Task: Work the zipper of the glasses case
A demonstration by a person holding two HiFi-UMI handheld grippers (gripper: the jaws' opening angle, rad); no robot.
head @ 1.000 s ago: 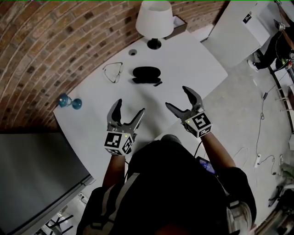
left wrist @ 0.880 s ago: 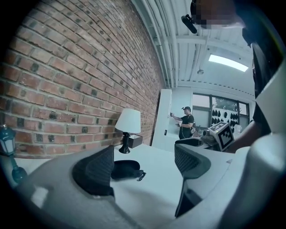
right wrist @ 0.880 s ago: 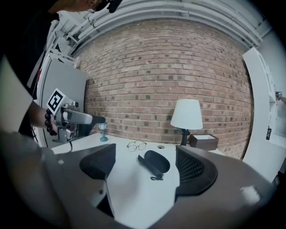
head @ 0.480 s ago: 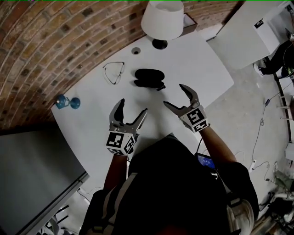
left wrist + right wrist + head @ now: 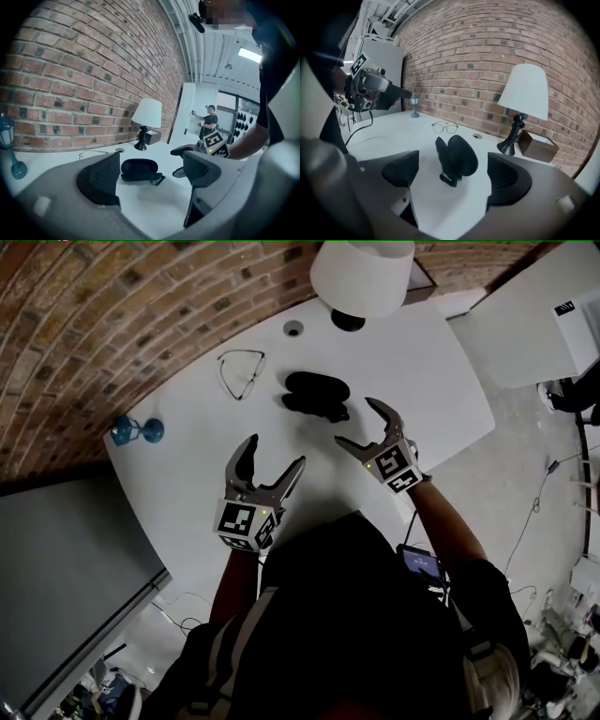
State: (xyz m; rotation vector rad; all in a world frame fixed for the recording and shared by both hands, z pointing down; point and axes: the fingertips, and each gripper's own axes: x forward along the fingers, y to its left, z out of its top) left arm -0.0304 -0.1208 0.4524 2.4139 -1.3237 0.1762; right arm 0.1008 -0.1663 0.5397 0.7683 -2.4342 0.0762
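Observation:
The black glasses case (image 5: 317, 395) lies on the white table (image 5: 197, 474), its lid seemingly a little ajar and a short pull tab (image 5: 449, 179) at its near end. My right gripper (image 5: 356, 422) hovers just in front of the case, apart from it. Its jaws have just been opening and nothing is between them. In the right gripper view the case (image 5: 457, 159) sits beyond the two pads. My left gripper (image 5: 274, 454) is open and empty, nearer to me and to the left. The left gripper view has the case (image 5: 139, 169) ahead of the jaws.
A pair of glasses (image 5: 239, 371) lies left of the case. A white lamp (image 5: 361, 277) with a black base stands behind it, next to a small brown box (image 5: 538, 145). A blue glass ornament (image 5: 136, 432) sits at the table's left edge. A brick wall (image 5: 103, 324) runs behind.
Both grippers have moved forward and down towards the case, the right one further; it is now close to the case's near side. The right jaws stand slightly wider.

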